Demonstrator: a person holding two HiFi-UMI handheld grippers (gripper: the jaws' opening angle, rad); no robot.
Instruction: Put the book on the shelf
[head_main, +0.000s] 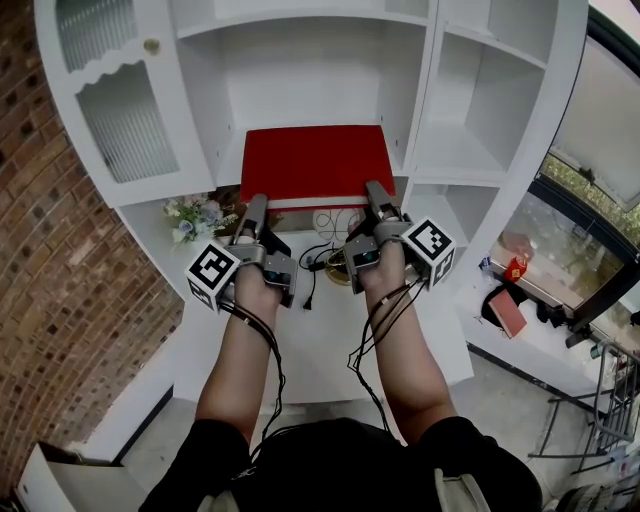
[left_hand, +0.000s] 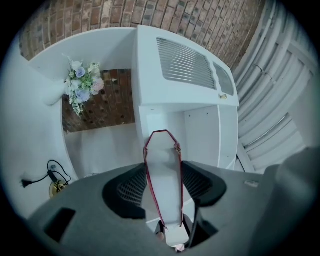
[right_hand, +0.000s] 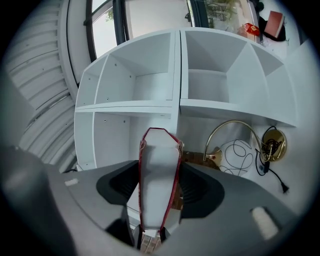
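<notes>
A red hardcover book (head_main: 315, 165) lies flat at the mouth of the middle compartment of the white shelf unit (head_main: 455, 150), its white page edge facing me. My left gripper (head_main: 252, 208) is shut on the book's near left corner and my right gripper (head_main: 376, 196) on its near right corner. In the left gripper view the book (left_hand: 163, 150) stands edge-on between the dark pads (left_hand: 125, 192) of the gripper (left_hand: 164, 189). The right gripper view shows the same: the book (right_hand: 159, 150) is clamped between that gripper's (right_hand: 158, 187) pads (right_hand: 197, 186). Whether the book rests on the shelf board I cannot tell.
A small bunch of flowers (head_main: 195, 215) sits left of the book on the lower ledge. A brass lamp with a glass globe (right_hand: 241, 156) and its black cable (head_main: 312, 270) lie under the book on the desk top. A ribbed glass cabinet door (head_main: 110, 95) and brick wall (head_main: 40, 260) are at left.
</notes>
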